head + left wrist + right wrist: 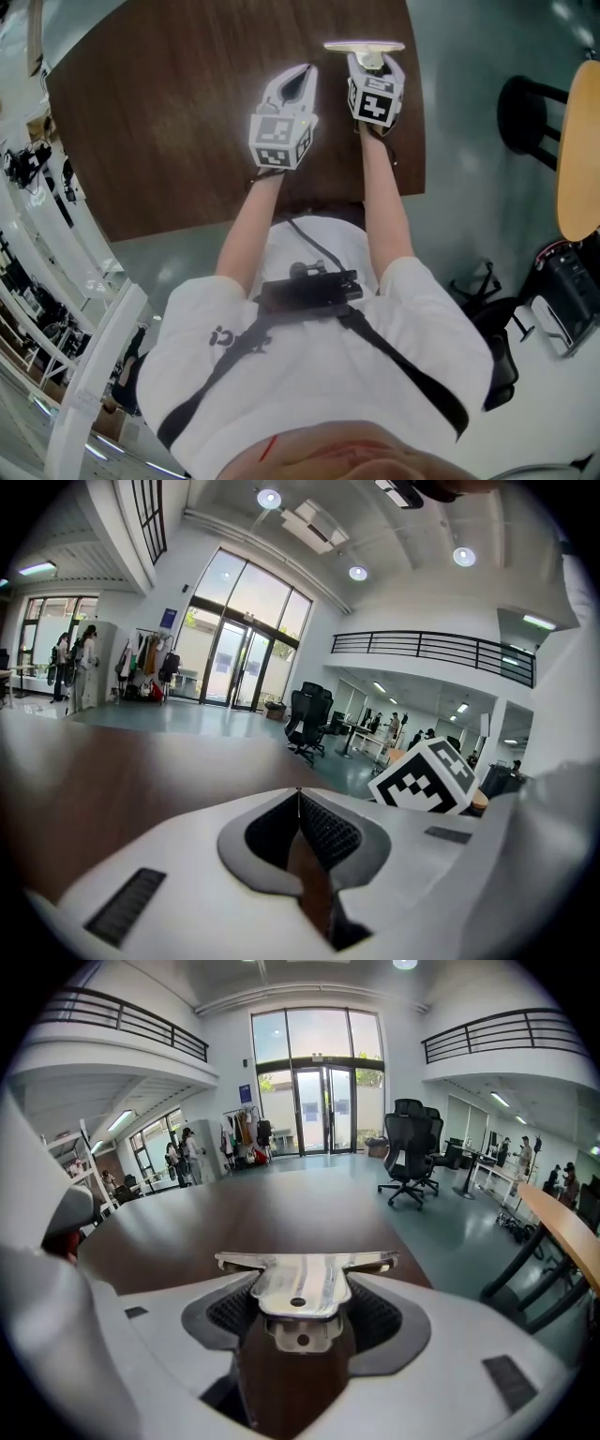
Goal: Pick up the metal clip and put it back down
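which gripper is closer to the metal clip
Right. The right gripper is shut on the metal clip, holding it between its jaws; the left gripper sits apart to the clip's left, jaws together and empty.

White short-sleeve tee (309, 384), black harness (398, 366) and box (309, 289); white left gripper (306, 73) and right gripper (371, 60), checkered cubes (279, 139) at rear.

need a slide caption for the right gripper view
Right tool shut on a shiny T-shaped metal clip, dark brown wooden table beyond.

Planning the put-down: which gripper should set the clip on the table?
Right. The right gripper grips the metal clip over the table; the left gripper is shut and empty.
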